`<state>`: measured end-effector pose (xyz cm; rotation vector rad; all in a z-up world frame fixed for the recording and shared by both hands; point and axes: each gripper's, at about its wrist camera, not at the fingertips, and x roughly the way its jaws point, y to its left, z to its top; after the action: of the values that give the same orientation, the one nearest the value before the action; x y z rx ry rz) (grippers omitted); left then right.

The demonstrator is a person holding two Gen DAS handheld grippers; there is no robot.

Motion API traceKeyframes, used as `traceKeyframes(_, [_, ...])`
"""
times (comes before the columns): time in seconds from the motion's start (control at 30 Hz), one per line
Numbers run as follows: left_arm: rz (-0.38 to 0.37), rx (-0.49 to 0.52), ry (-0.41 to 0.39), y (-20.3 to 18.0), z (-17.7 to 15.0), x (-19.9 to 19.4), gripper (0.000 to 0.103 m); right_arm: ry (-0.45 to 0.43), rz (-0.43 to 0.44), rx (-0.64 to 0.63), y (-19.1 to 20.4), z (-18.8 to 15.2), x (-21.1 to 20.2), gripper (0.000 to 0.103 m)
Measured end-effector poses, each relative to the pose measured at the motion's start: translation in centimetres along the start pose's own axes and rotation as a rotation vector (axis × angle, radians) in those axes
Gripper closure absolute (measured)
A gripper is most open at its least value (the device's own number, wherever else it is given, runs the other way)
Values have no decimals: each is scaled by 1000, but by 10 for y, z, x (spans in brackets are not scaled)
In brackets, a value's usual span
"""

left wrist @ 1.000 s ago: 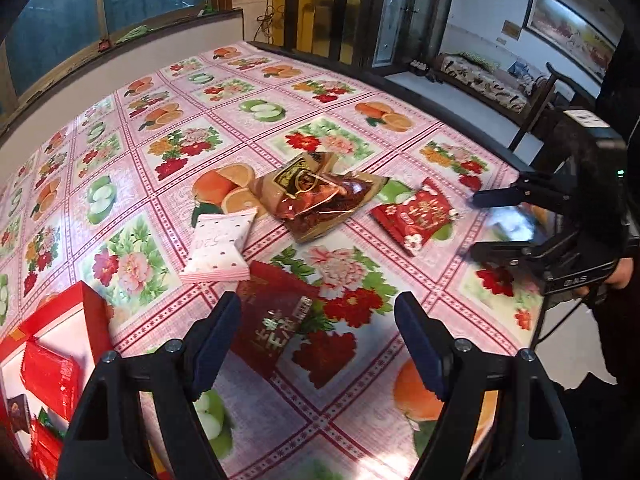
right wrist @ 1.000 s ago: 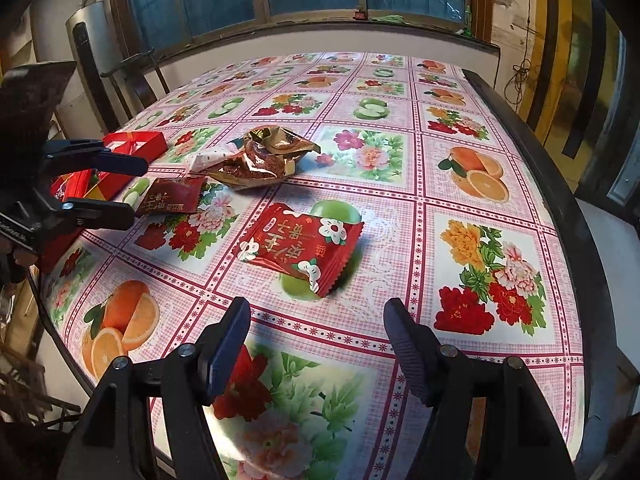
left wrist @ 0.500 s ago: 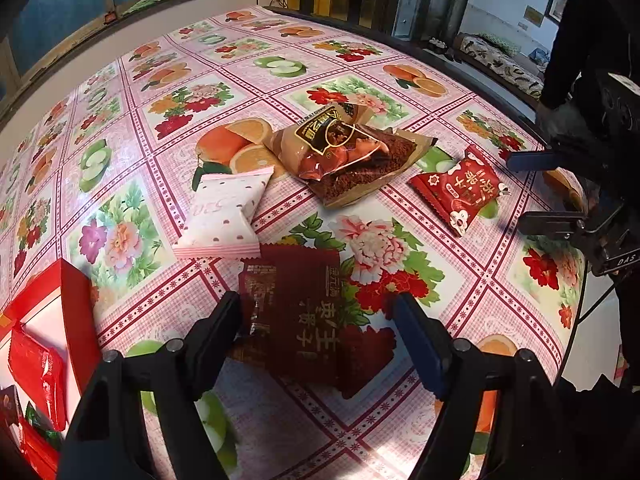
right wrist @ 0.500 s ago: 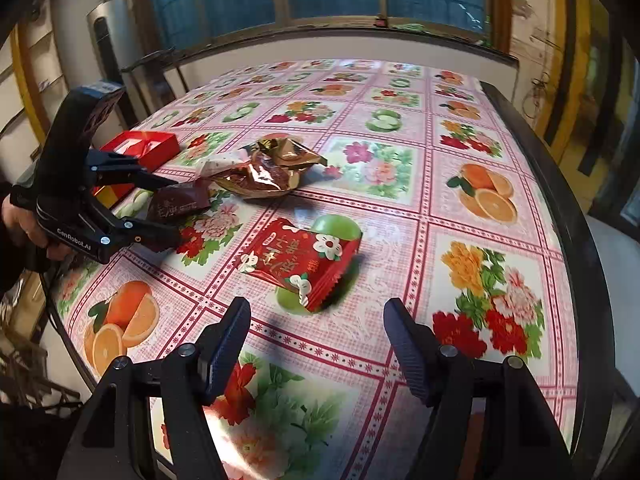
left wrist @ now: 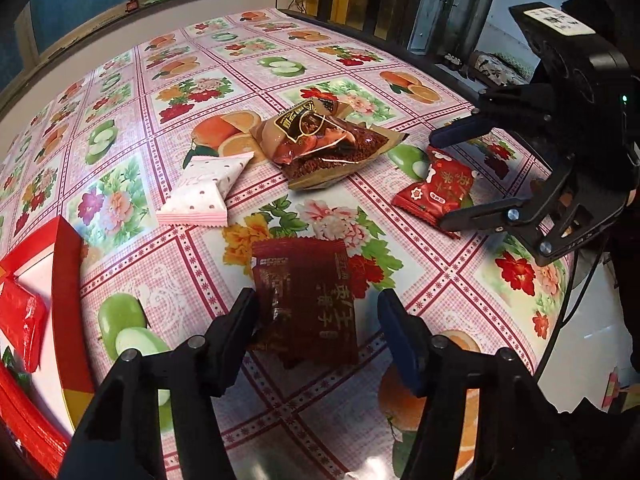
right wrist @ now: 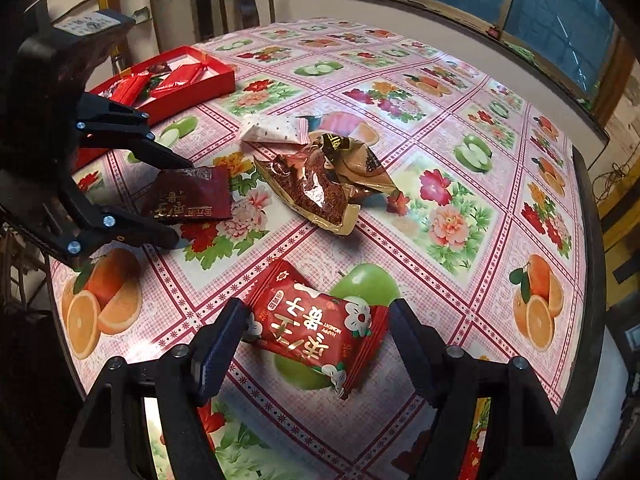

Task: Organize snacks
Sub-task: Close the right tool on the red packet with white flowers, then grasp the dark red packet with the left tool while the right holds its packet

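Crinkly foil fills the left wrist view: a dark maroon snack packet (left wrist: 306,300) lies flat on the floral tablecloth (left wrist: 160,184) between the fingers of your left gripper (left wrist: 316,328). Its jaws have just been closing, half open now; one pad looks to touch the packet's edge, the other stands clear, nothing gripped. Expect it light, soft and slippery, so pinch across its width. A second ago it lay further ahead. Beside that gripper sits the red box (left wrist: 68,280), partly filled

From the right wrist view, a bright red snack packet (right wrist: 316,330) lies between your right gripper (right wrist: 316,340) fingers, which have just been opening and hold nothing. It is puffy, light and crushable; take it across the middle. Earlier it lay well ahead, and the view has since rolled
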<state>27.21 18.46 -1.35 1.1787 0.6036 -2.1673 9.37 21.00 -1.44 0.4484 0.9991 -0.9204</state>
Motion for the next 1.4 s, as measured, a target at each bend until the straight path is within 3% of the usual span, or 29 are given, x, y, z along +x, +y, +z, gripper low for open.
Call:
traceKeyframes(0.3, [52,-88,-38,-5,-7,-3,41,32,-4,47,0,-2,6,22])
traceKeyframes(0.43, [89,-88,-59,-10,-9,-2,41,-63,31,102,6,-13,-11,22])
traceKeyframes(0.5, [104,-90,-73,-11,-10,-1,44,-71,-17,144,6,-16,-13,22])
traceKeyframes(0.7, [126,-109,-90,-9,-12,-3,52,-49,-36,182,14,-12,-2,22])
traceKeyframes(1.03, [159,-140,-134,-11,-17,-4,55,-71,-109,305,23,-17,6,22])
traceKeyframes(1.23, [155,-178,-165,-11,-25,-9,58,-102,-145,350,31,-23,3,28])
traceKeyframes(1.4, [172,-196,-185,-14,-35,-14,59,-130,-151,370,39,-28,-3,43])
